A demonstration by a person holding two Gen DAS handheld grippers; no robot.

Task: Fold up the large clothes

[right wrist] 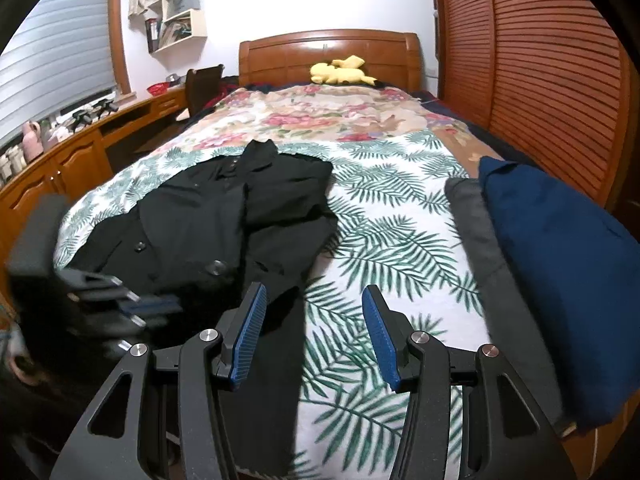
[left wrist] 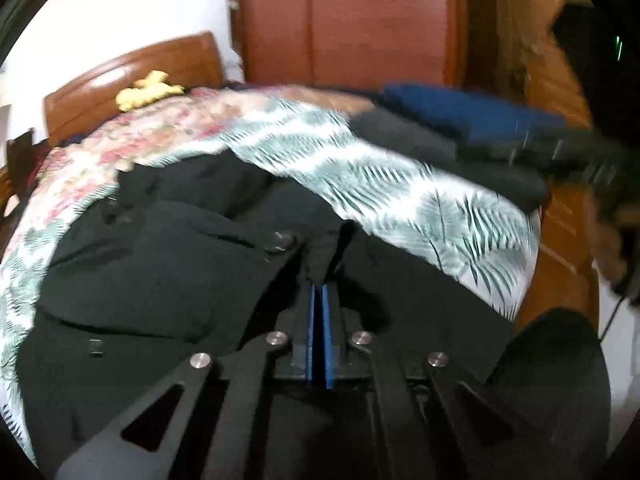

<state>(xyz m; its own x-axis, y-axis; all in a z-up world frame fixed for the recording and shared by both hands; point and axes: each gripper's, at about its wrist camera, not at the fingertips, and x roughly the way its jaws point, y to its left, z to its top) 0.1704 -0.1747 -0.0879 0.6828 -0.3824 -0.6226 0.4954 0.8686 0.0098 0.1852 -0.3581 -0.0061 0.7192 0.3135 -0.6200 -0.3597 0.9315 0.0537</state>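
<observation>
A black buttoned coat [right wrist: 224, 216] lies spread on the left half of the bed, collar toward the headboard. In the left wrist view my left gripper [left wrist: 320, 282] is shut on a bunched fold of the coat [left wrist: 160, 272] beside a large button [left wrist: 282, 240]; its blue pads are nearly together. The same gripper [right wrist: 154, 304] shows blurred at the coat's near left edge in the right wrist view. My right gripper [right wrist: 314, 300] is open over the coat's near right hem and the leaf-print cover, with nothing between its blue pads [right wrist: 252, 312].
The bed cover [right wrist: 400, 216] has a leaf print near me and flowers farther back. Folded blue [right wrist: 560, 240] and grey [right wrist: 476, 216] garments lie along the right edge. A yellow plush toy [right wrist: 340, 72] sits by the headboard. Slatted wardrobe doors [right wrist: 540, 80] stand right, a desk [right wrist: 80, 152] left.
</observation>
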